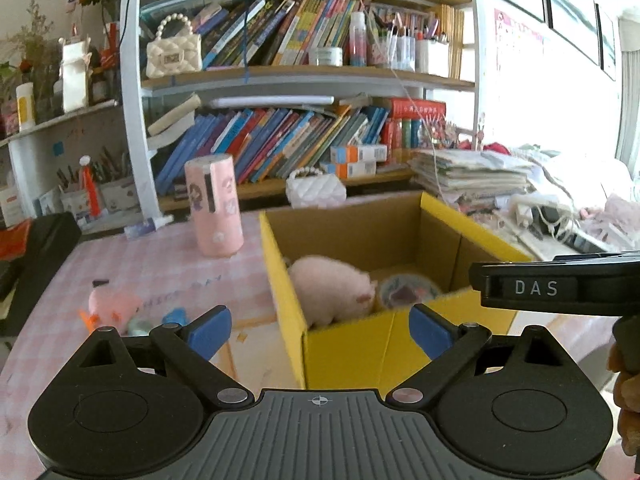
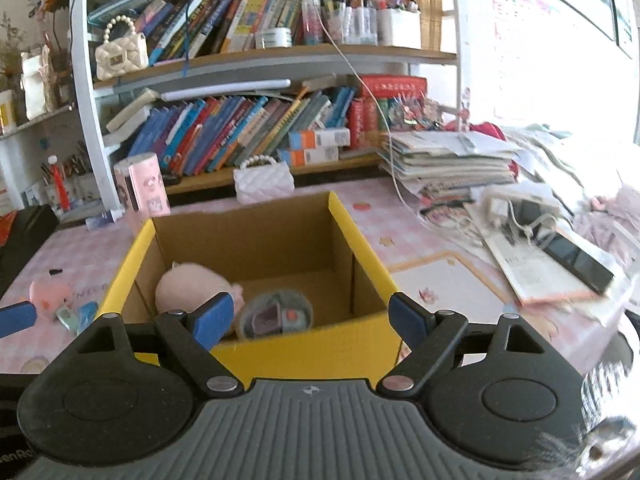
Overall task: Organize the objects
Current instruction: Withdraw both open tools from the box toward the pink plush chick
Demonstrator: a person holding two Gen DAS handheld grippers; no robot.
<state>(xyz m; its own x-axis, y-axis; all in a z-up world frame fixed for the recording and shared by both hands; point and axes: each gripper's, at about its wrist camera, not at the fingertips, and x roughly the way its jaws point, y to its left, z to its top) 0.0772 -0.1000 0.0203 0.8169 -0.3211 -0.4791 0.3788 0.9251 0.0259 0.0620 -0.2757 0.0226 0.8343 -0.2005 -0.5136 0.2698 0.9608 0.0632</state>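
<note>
I've got both empty, left hand-held gripper [image 1: 320,334] spread wide, right hand-held gripper [image 2: 310,318] spread too, yellow box [image 2: 320,344] just ahead, plush pig [image 2: 188,286] and round tin [image 2: 276,314] inside, small toys [image 1: 114,308] loose on the surface [image 1: 160,272]

Left handheld black plastic two-finger gripper [image 1: 320,330]: ribbed dark grey base plate with a small white crosshair mark at its front centre; two round black hubs, each with a raised circular disc; angled black link arms with triangular cut-outs, joined by silver round-head screws; blue rectangular finger pads [image 1: 210,330].

Right handheld black plastic two-finger gripper [image 2: 310,316]: same build, with ribbed grey plate, crosshair mark, paired hubs, silver screws and blue rectangular pads [image 2: 214,316]. In the left wrist view, its black side body [image 1: 560,288] bears pale "DAS" lettering on a recessed panel.
</note>
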